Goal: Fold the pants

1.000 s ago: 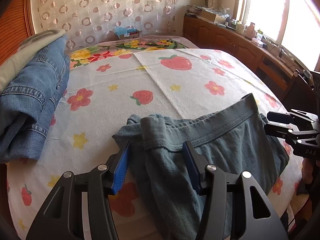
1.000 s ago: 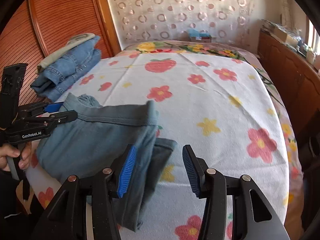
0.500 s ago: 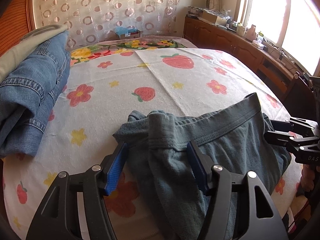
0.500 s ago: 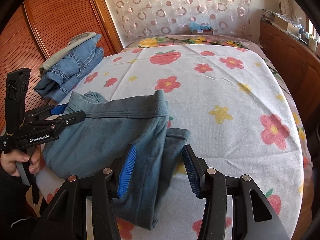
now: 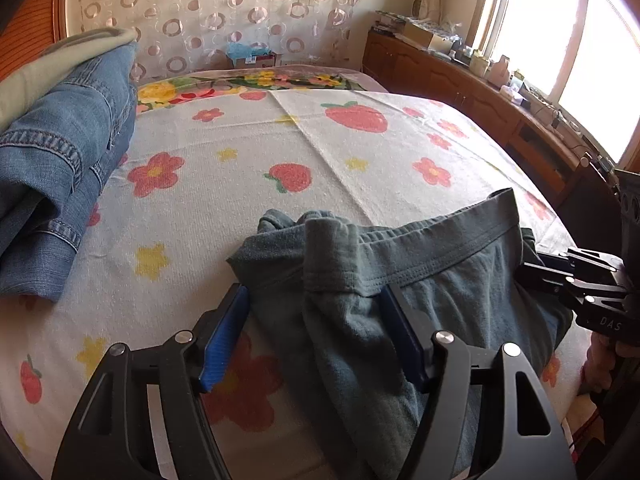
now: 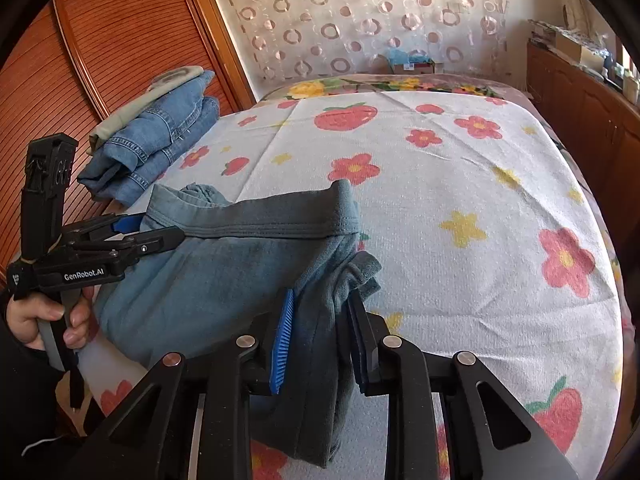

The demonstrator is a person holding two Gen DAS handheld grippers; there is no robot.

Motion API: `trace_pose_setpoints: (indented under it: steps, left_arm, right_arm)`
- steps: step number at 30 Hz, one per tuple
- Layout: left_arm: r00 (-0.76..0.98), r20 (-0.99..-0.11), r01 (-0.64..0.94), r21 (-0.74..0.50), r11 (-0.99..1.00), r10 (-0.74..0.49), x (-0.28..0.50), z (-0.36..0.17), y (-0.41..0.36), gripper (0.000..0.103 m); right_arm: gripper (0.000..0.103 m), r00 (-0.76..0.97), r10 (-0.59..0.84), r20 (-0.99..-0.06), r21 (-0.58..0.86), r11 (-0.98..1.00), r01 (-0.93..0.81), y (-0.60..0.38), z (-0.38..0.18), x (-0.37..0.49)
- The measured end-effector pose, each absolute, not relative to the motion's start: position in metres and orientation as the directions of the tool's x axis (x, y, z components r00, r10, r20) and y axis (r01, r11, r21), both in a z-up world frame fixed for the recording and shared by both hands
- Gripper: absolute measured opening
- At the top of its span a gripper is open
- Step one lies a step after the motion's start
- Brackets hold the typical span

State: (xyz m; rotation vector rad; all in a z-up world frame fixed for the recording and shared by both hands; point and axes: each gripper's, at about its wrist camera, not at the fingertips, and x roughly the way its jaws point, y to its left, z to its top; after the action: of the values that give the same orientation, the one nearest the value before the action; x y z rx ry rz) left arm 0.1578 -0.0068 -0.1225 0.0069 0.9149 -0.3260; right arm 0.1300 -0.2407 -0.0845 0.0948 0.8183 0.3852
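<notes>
On a bed covered by a flowered sheet [image 5: 360, 152], we hold a pair of grey-green pants [image 5: 460, 280] between two tongs, one at each end of the waistband [image 6: 264, 226]. The waistband runs crosswise between our hands, so the long axis of the garment's top edge lies from the left tongs [image 5: 316, 332] to the right tongs [image 6: 320, 332], and the legs hang off the near edge of the bed towards us.

The left tongs stand fairly wide and their jaws are opening. A bunched corner of the pants lies between the blue pads, touching the right-hand pad but clear of the left one, so we judge the cloth no longer pinched there. The right tongs are narrow and closing. A thick fold of the pants sits between their pads, and in the right wrist view the pads appear to press on it from both sides.

The pants lie on the near part of the bed, with the open sheet beyond them. A stack of folded jeans [image 6: 160, 148] rests well apart, by the wooden wall panel [image 6: 120, 40] on the left.

In our judgement the coming move turns on the right side: that hand has the grip, and the fold would carry its end across the waistband line towards the left.
</notes>
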Motion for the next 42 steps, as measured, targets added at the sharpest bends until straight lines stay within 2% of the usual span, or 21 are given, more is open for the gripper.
trace_pose_setpoints:
  steps: [13, 17, 18, 21, 24, 29, 37, 42]
  left_arm:
    - [0.557, -0.762, 0.215, -0.253, 0.943, -0.331, 0.161, -0.120, 0.017, 0.068]
    - [0.555, -0.756, 0.225, -0.264, 0.938, -0.346, 0.165, -0.121, 0.011, 0.055]
    - [0.550, -0.755, 0.234, -0.270, 0.934, -0.356, 0.166, -0.122, 0.009, 0.041]
    - [0.538, -0.749, 0.257, -0.290, 0.922, -0.386, 0.164, -0.121, 0.004, 0.024]
    - [0.558, -0.738, 0.267, -0.274, 0.924, -0.380, 0.157, -0.111, 0.001, 0.016]
    - [0.617, -0.688, 0.302, -0.242, 0.922, -0.382, 0.138, -0.075, -0.003, 0.015]
    - [0.720, -0.589, 0.317, -0.192, 0.929, -0.367, 0.117, -0.016, 0.007, 0.015]
    - [0.758, -0.558, 0.305, -0.152, 0.940, -0.337, 0.112, 0.005, 0.016, 0.015]
  right_arm:
    - [0.026, 0.633, 0.356, -0.688, 0.203, 0.931, -0.303, -0.236, -0.085, 0.128]
    - [0.026, 0.632, 0.358, -0.687, 0.207, 0.931, -0.302, -0.237, -0.085, 0.128]
    - [0.025, 0.631, 0.360, -0.687, 0.210, 0.930, -0.302, -0.239, -0.085, 0.128]
    - [0.012, 0.625, 0.368, -0.688, 0.220, 0.927, -0.304, -0.240, -0.085, 0.129]
    - [0.008, 0.628, 0.383, -0.677, 0.223, 0.920, -0.321, -0.239, -0.082, 0.128]
    - [0.008, 0.670, 0.413, -0.617, 0.242, 0.910, -0.338, -0.242, -0.063, 0.120]
    - [0.008, 0.731, 0.418, -0.539, 0.171, 0.905, -0.390, -0.231, -0.013, 0.116]
    - [0.008, 0.752, 0.431, -0.499, 0.141, 0.897, -0.420, -0.223, 0.010, 0.119]
